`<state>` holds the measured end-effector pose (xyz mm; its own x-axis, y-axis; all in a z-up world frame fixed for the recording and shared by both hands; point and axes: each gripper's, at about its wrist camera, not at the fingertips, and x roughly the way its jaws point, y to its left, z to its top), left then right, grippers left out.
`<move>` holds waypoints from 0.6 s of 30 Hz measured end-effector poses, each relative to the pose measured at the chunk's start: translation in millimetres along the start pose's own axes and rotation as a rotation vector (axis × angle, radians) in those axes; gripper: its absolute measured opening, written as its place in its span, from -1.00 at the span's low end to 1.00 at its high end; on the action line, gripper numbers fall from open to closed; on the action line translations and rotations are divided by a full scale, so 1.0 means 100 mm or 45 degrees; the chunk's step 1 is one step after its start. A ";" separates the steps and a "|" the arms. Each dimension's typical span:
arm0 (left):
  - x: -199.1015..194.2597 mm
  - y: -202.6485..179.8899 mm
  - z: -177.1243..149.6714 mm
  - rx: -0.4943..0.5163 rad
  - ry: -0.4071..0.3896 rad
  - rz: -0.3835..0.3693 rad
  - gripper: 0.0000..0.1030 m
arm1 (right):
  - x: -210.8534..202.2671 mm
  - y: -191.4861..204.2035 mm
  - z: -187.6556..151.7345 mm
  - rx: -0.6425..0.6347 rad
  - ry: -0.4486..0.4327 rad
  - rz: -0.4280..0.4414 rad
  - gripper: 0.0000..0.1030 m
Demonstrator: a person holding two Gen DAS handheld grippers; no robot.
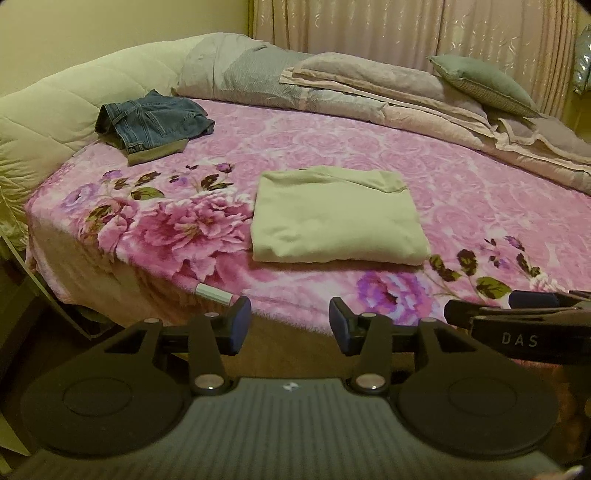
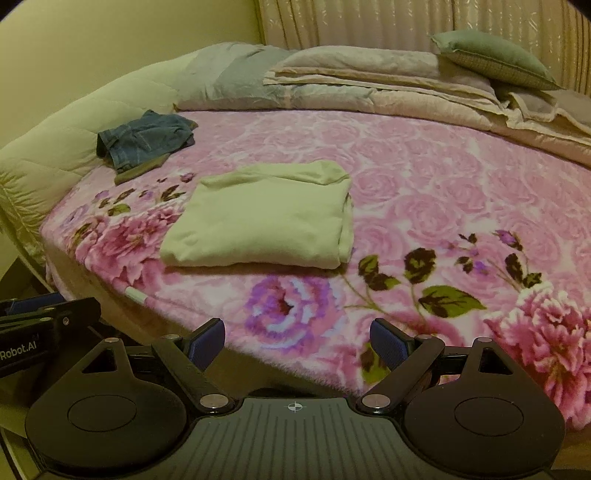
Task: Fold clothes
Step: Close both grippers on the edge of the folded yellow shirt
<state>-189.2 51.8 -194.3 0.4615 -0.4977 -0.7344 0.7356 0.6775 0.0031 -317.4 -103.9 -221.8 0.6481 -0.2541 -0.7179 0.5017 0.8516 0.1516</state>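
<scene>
A pale green garment [image 1: 336, 216] lies folded into a neat rectangle on the pink floral blanket [image 1: 480, 206], near the front edge of the bed; it also shows in the right wrist view [image 2: 262, 218]. A pair of blue jeans [image 1: 155, 120] lies crumpled at the far left of the bed, also seen in the right wrist view [image 2: 144, 138]. My left gripper [image 1: 290, 323] is open and empty, held off the bed's front edge. My right gripper [image 2: 297, 341] is open and empty over the front edge, to the right of the left one.
A cream quilt [image 1: 74, 99] is bunched along the left side. Folded grey and beige bedding [image 1: 369, 85] and a green pillow [image 1: 484, 83] lie along the back, before curtains [image 1: 406, 26]. A small white tube [image 1: 214, 293] lies at the blanket's front edge.
</scene>
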 end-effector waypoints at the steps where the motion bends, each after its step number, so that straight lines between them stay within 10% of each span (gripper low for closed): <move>1: 0.00 0.00 -0.01 0.003 0.001 -0.002 -0.18 | 0.00 0.00 0.00 -0.002 0.001 0.000 0.72; 10: 0.20 0.10 -0.01 -0.036 0.014 -0.071 -0.12 | 0.13 -0.05 0.00 -0.009 0.021 0.031 0.72; 18: 0.83 0.87 0.21 -0.509 0.024 -0.393 -0.08 | 0.52 -0.70 0.14 0.337 0.058 0.208 0.72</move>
<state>-76.3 58.2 -240.8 0.2407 -0.7000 -0.6724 0.5873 0.6566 -0.4733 -310.5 -182.9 -259.9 0.7091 -0.0974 -0.6983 0.5284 0.7291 0.4349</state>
